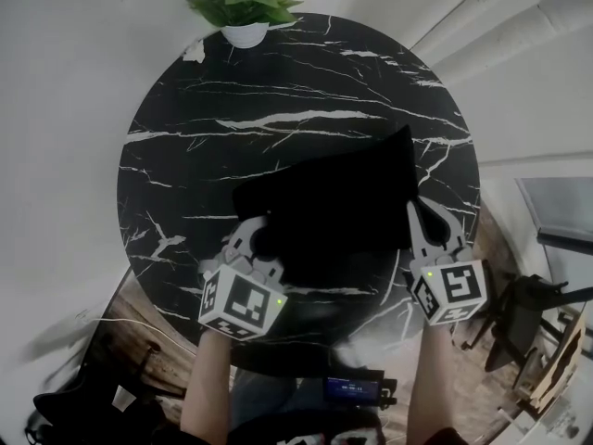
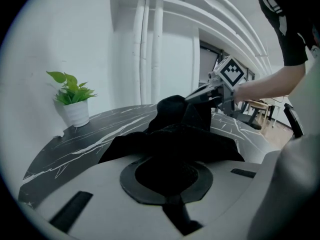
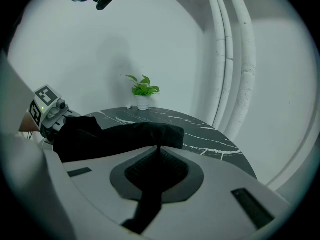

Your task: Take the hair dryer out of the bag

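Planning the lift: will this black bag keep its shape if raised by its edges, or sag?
Probably floppy: the black bag bunches and folds where the left gripper and right gripper pinch it. It will likely sag between them. The thin cloth looks unlikely to slip from shut jaws.

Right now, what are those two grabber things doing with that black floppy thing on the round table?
A person is holding a tool in each hand. The left hand-held gripper is shut on the near left edge of a black bag, and the right hand-held gripper pinches its right edge. The bag lies on a dark marble table, and a potted plant stands at the far side. No hair dryer can be seen outside the bag.
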Available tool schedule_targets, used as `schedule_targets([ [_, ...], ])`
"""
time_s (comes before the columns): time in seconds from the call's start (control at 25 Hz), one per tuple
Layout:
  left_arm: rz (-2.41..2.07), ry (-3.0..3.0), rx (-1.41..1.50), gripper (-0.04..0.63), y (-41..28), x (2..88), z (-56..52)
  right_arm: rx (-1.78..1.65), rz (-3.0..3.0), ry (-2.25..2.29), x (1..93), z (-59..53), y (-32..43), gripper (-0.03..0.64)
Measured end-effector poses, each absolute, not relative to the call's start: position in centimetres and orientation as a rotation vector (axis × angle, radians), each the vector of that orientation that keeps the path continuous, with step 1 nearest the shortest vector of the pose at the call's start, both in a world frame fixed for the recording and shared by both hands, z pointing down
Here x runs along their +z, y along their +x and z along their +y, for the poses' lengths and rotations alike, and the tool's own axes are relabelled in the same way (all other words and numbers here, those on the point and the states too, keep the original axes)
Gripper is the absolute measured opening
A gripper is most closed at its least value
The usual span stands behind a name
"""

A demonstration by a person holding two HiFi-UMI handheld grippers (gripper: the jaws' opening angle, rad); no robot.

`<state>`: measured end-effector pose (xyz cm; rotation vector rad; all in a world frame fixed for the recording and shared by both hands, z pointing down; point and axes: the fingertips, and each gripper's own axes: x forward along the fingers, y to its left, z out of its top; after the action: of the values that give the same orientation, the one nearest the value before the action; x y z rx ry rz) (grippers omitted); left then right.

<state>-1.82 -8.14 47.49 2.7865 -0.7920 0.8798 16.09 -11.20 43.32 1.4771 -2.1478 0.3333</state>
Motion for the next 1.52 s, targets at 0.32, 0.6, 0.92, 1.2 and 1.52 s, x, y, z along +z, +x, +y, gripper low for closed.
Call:
schedule_targets([
  [0.32,-0.891,2.816,0.989,0.149,-2.0,48.6,-8.4,0.367,-2.127,1.533,43.4,-11.2,17.3,0.025],
  [0.6,-0.985,2.760,0.956,0.245,-2.3,48.8,-9.3,0.394,-2.130,1.564,43.4,-11.3,17.6,0.025],
  [0.92,-0.973,2.731,0.964,0.046,-3.1,48.9,-10.4,0.415,-2.133,1.583,43.5,-11.3,17.7,0.025],
  [1.2,-0.989,2.779,1.070,0.091,-2.7,49.9,-10.6,0.390,-2.134,1.577,43.3,-11.7,17.4,0.025],
  [1.52,-0.858,2.798,1.096,0.040,-2.5,49.9,-9.4,0.391,-2.054,1.633,43.6,-12.1,18.9,0.025],
])
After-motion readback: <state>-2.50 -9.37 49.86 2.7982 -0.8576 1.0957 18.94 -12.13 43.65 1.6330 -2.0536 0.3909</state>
